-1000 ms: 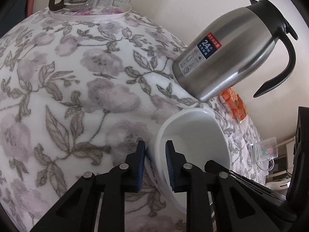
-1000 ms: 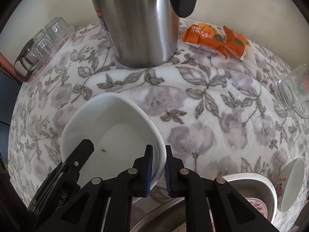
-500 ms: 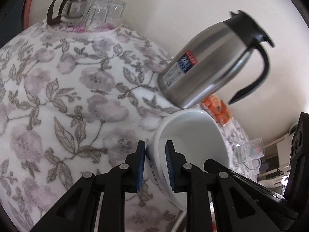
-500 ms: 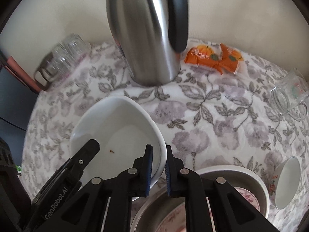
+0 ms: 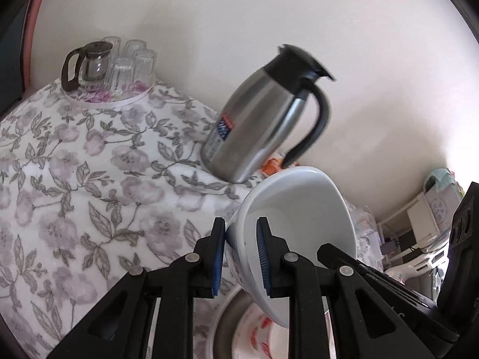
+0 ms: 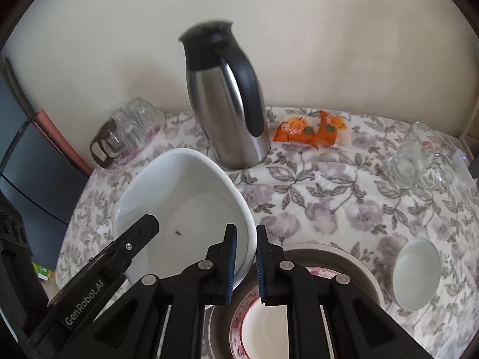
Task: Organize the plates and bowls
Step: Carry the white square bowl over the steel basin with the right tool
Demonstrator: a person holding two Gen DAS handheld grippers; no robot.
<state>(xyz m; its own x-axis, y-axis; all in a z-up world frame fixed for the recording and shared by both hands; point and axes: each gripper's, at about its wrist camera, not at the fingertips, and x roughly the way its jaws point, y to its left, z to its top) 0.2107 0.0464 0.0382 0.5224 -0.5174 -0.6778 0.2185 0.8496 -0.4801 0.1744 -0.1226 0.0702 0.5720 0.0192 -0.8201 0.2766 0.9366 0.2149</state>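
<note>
A large white bowl [image 5: 302, 218] [image 6: 185, 206] hangs tilted above the flowered tablecloth, held from both sides. My left gripper [image 5: 239, 257] is shut on its rim, one pad inside and one outside. On the opposite rim my right gripper [image 6: 246, 258] is shut as well. Below the bowl stands a round metal basin [image 6: 347, 264] holding a pink-rimmed patterned plate [image 6: 269, 323], also seen in the left wrist view as a plate with red marks [image 5: 257, 332]. A small white bowl [image 6: 416, 278] lies on the cloth to the right.
A steel thermos jug [image 6: 230, 110] [image 5: 263, 125] with black handle stands behind the bowl. A tray of glasses with a glass teapot [image 5: 107, 71] sits at the back left. Orange snack packets [image 6: 311, 130] and a glass mug [image 6: 416, 155] lie to the right. A wall bounds the table behind.
Both grippers have risen with the white bowl, lifting it off the cloth. The metal basin with the plate has come into view beneath it.
</note>
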